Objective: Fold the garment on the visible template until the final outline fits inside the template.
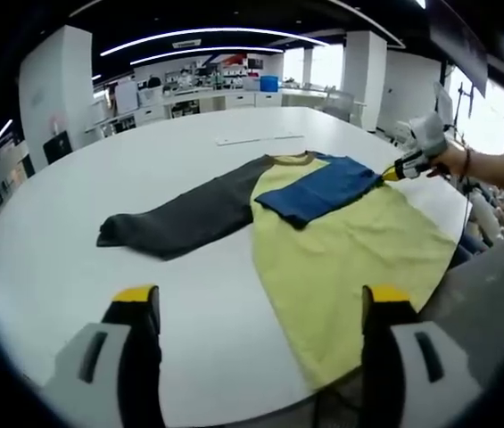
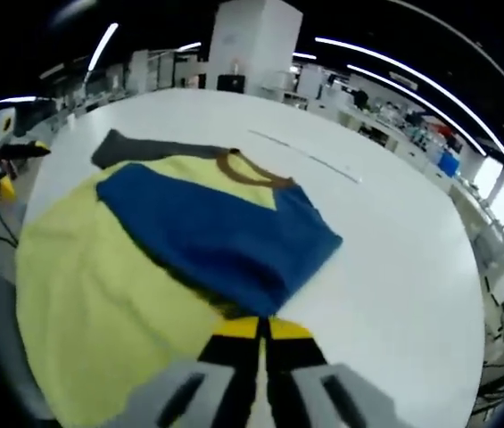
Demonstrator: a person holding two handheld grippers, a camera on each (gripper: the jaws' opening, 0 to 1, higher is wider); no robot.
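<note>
A long-sleeved garment lies flat on the round white table (image 1: 73, 267). Its yellow body (image 1: 341, 259) reaches the near right edge. The dark grey sleeve (image 1: 180, 218) stretches out to the left. The blue sleeve (image 1: 318, 189) is folded across the chest. My left gripper (image 1: 260, 299) hovers open above the near table edge, short of the hem. A hand at the far right holds my right gripper (image 1: 392, 172). In the right gripper view that gripper (image 2: 256, 328) is shut at the cuff end of the blue sleeve (image 2: 216, 232), over the yellow body (image 2: 91, 303).
A thin pale strip (image 1: 260, 138) lies on the table beyond the collar, also as a strip (image 2: 309, 160) in the right gripper view. The left gripper (image 2: 4, 174) shows at that view's left edge. Desks and pillars stand behind the table.
</note>
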